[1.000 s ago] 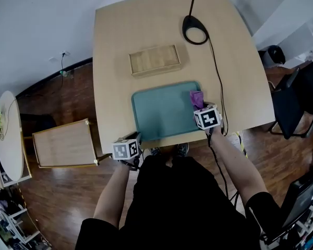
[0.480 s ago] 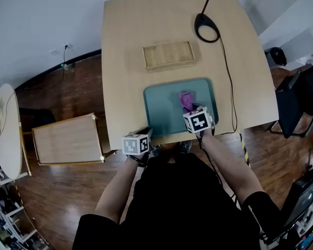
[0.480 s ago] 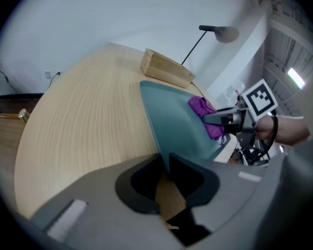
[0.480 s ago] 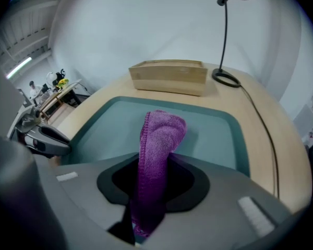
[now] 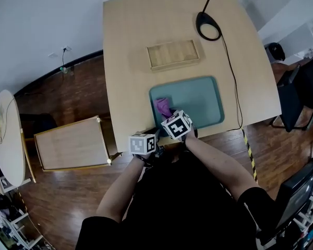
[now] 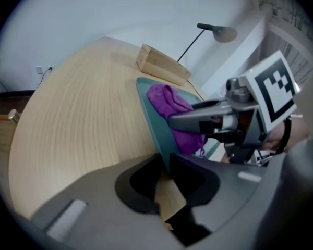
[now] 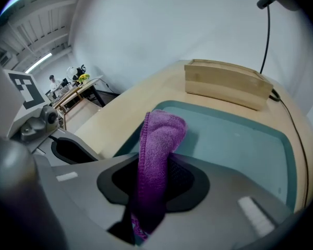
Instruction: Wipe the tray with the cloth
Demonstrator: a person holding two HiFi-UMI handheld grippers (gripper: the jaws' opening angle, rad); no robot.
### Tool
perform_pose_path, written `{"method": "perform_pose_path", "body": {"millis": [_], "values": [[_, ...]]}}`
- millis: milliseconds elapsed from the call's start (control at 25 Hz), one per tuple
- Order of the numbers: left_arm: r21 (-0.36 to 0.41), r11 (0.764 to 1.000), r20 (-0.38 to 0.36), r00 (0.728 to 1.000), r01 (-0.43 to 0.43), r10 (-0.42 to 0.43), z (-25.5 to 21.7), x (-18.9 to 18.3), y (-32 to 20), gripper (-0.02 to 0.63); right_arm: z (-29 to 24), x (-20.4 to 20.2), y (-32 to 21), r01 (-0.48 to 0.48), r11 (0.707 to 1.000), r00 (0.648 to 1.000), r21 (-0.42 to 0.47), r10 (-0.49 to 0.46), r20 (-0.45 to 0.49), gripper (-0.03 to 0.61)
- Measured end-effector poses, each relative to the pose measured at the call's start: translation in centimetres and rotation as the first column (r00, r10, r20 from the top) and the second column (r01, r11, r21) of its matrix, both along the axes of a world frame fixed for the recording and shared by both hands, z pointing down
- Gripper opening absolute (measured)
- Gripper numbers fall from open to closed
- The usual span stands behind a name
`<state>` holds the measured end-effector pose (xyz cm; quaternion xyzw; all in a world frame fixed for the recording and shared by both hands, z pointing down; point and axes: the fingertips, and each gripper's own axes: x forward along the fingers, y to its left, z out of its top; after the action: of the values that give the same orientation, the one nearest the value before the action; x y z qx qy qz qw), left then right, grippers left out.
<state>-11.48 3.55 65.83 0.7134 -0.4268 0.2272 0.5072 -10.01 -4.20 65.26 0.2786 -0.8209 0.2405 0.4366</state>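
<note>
A teal tray [image 5: 198,98] lies near the front edge of the wooden table [image 5: 130,61]. My right gripper [image 5: 169,117] is shut on a purple cloth [image 5: 162,107], and the cloth rests on the tray's near-left part. In the right gripper view the cloth [image 7: 159,134] rises from between the jaws over the tray [image 7: 235,139]. My left gripper [image 5: 152,137] has the tray's near-left rim [image 6: 148,108] between its jaws, which press on it and are opening slightly. The left gripper view also shows the cloth [image 6: 169,100] and the right gripper's fingers [image 6: 198,120] just behind that rim.
A shallow wooden box [image 5: 173,54] lies behind the tray. A black lamp base [image 5: 208,26] stands at the back right, with its cable [image 5: 232,82] running along the tray's right side. A low wooden side table [image 5: 73,144] stands on the floor at left and a dark chair [image 5: 302,87] at right.
My right gripper has dragged the cloth from the tray's right side across to its near-left part. The left gripper has stayed at the tray's near-left rim.
</note>
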Motion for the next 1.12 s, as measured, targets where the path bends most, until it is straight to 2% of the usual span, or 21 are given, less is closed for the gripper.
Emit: {"method": "perform_pose_path", "body": {"millis": [160, 320, 440, 560, 720, 840, 920, 1120], "values": [[-0.007, 1.0, -0.021, 1.0, -0.019, 0.019, 0.0, -0.1, 0.0, 0.083, 0.5, -2.8, 1.9, 0.037, 0.998, 0.998, -0.042, -0.035, 0.047, 0.11], [-0.009, 1.0, -0.03, 0.999, -0.019, 0.019, 0.1, -0.3, 0.1, 0.081, 0.4, -1.8, 2.4, 0.033, 0.998, 0.997, -0.054, -0.03, 0.07, 0.11], [-0.008, 1.0, -0.013, 1.0, -0.019, 0.018, 0.3, -0.4, 0.2, 0.083, -0.2, 2.0, 1.2, -0.021, 1.0, 0.998, -0.01, 0.022, 0.055, 0.11], [-0.017, 1.0, 0.0, 1.0, -0.025, 0.025, 0.2, -0.5, 0.2, 0.083, -0.8, 8.1, -0.8, -0.121, 0.992, 0.992, 0.026, 0.12, 0.032, 0.11], [-0.007, 1.0, -0.022, 1.0, -0.004, 0.004, -0.4, -0.5, -0.2, 0.115, -0.4, 18.1, -3.7, -0.27, 0.962, 0.962, 0.048, 0.272, -0.026, 0.11], [0.015, 0.999, -0.036, 0.999, 0.038, -0.037, -1.2, -0.5, -0.6, 0.145, 0.7, 23.5, -4.7, -0.335, 0.942, 0.939, 0.03, 0.336, -0.068, 0.11], [0.02, 0.998, -0.035, 0.998, 0.056, -0.055, -1.7, -0.7, -0.9, 0.15, 1.4, 25.6, -4.8, -0.347, 0.938, 0.933, 0.021, 0.347, -0.096, 0.11], [0.032, 0.992, -0.012, 0.993, 0.119, -0.118, -1.8, -3.1, -2.7, 0.15, 1.3, 25.3, -4.9, -0.301, 0.951, 0.947, 0.072, 0.307, -0.095, 0.107]]}}
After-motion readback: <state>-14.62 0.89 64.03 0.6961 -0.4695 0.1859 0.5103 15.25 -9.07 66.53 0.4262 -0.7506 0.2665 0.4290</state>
